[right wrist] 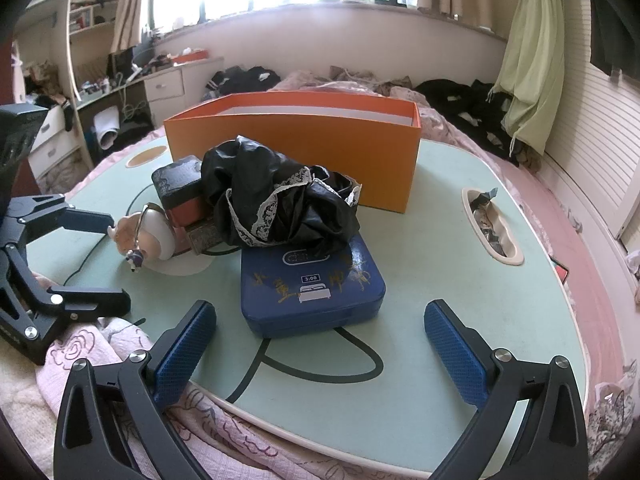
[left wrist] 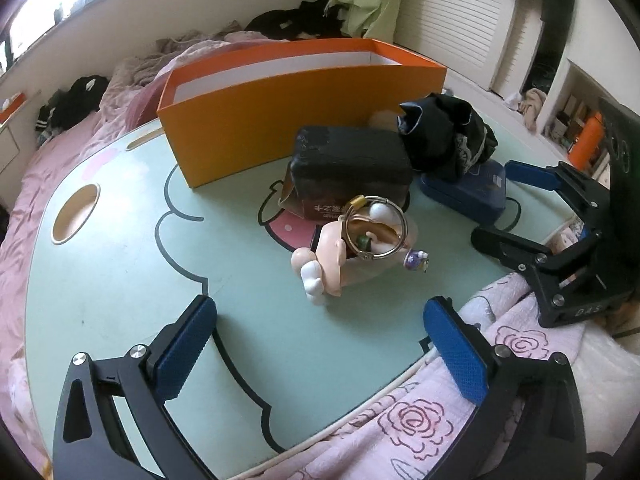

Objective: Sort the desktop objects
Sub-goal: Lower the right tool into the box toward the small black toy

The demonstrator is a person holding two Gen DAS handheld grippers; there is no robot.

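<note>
A small doll figure with a metal key ring [left wrist: 352, 240] lies on the mint lap table [left wrist: 120, 248], just ahead of my open, empty left gripper [left wrist: 320, 344]. Behind it sit a black box [left wrist: 352, 160], a crumpled black lace-trimmed cloth [left wrist: 444, 136] and a blue case [left wrist: 472, 192]. An open orange box [left wrist: 288, 100] stands at the back. In the right wrist view my right gripper [right wrist: 320, 344] is open and empty, just short of the blue case [right wrist: 312, 292], with the cloth [right wrist: 280, 204] on its far edge, the doll [right wrist: 144, 236] left, the orange box [right wrist: 296, 152] behind.
The table rests on a bed with pink bedding [left wrist: 52, 184] and a rose-print blanket [left wrist: 420, 420] at its near edge. A cup hole [left wrist: 76, 212] is at the table's left, a slot with clutter [right wrist: 492, 228] at its right. Clothes lie behind.
</note>
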